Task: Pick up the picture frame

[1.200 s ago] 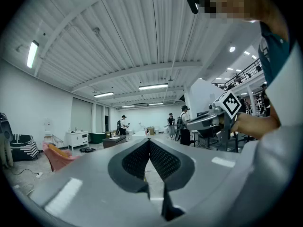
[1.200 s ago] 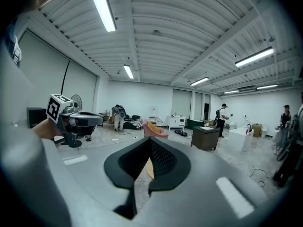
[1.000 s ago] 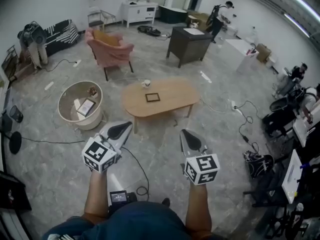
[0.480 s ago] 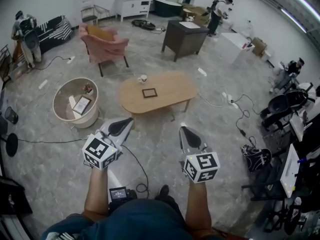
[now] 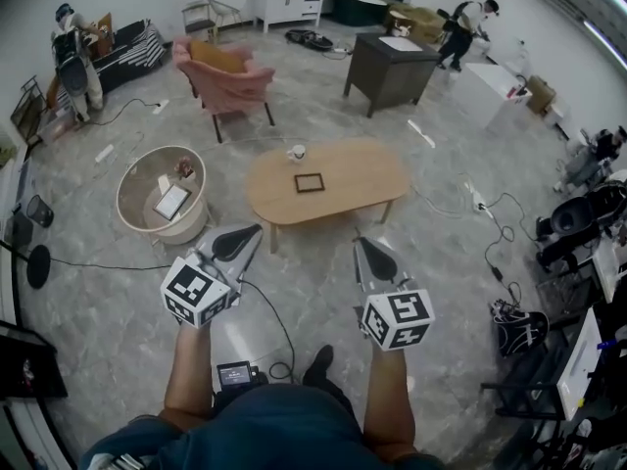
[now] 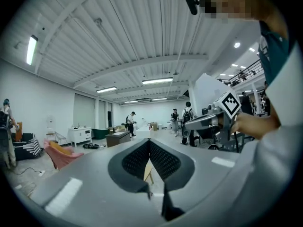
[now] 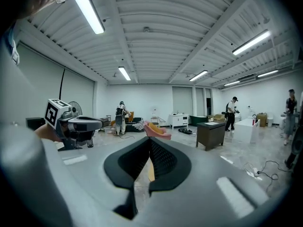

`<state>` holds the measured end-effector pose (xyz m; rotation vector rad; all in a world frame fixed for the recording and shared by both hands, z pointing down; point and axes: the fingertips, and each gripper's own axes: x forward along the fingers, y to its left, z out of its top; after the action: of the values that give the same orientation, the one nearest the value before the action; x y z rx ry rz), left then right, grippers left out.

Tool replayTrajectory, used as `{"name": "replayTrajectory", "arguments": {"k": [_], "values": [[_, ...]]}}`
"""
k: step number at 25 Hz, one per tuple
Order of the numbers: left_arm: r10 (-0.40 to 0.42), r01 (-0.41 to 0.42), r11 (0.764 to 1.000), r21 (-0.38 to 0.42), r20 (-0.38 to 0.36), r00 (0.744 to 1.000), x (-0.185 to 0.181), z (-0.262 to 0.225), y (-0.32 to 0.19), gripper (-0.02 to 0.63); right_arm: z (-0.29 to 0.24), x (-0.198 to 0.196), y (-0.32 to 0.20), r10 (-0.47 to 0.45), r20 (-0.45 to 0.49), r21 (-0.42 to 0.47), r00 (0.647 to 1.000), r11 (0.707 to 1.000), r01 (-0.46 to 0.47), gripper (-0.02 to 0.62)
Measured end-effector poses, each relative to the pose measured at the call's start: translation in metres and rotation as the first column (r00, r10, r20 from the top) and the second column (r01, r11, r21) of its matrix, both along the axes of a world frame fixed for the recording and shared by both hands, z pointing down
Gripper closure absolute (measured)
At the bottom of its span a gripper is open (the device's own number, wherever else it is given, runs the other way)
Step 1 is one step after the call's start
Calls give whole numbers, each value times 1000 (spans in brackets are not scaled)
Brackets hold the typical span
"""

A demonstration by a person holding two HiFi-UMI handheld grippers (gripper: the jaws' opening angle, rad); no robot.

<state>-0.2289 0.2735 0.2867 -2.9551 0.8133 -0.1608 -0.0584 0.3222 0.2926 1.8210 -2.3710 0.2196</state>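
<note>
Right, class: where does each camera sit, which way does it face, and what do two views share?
Head view: on the head, steeply down at the table; forearms, left gripper, right gripper show.
Left gripper view: on that gripper, along shut jaws across the room; right gripper shows.
Right gripper view: same, left gripper shows.
Shared by all: pink armchair.

1. Big open hall here, a test lab or studio rather than a home, with a ribbed white ceiling [image 7: 156, 41] and long strip lights [image 7: 90, 11].
2. An oval wooden table [image 5: 362, 179] sits mid-floor on bare stone. Behind it stand a pink armchair [image 5: 230, 81], a dark cabinet [image 5: 392, 62] and a white sideboard [image 5: 287, 3], living-room pieces set out like a stage.
3. Right of the table, cables [image 5: 495, 238] trail toward black office chairs [image 5: 578, 218].
4. Far beyond the table, a person [image 5: 466, 25] works at a white bench [image 5: 495, 86].
</note>
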Motion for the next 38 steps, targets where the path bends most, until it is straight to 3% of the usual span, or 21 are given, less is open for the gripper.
{"name": "replayTrajectory", "arguments": {"k": [11,18,28,38], "values": [[-147,147,989,3,39,988,82,-6,-55,606,-7,84,-87,-158,29,15,987,987,157,586],[-183,183,983,10,59,981,133,-4,-71,606,-1,135,-109,-196,44,14,980,981,196,584],[-129,128,992,16,91,987,192,-4,-95,606,12,186,-122,-160,74,-4,984,987,161,584],[8,-8,1000,9,58,998,251,8,-174,606,25,218,-175,-146,32,-33,989,989,147,580]]}}
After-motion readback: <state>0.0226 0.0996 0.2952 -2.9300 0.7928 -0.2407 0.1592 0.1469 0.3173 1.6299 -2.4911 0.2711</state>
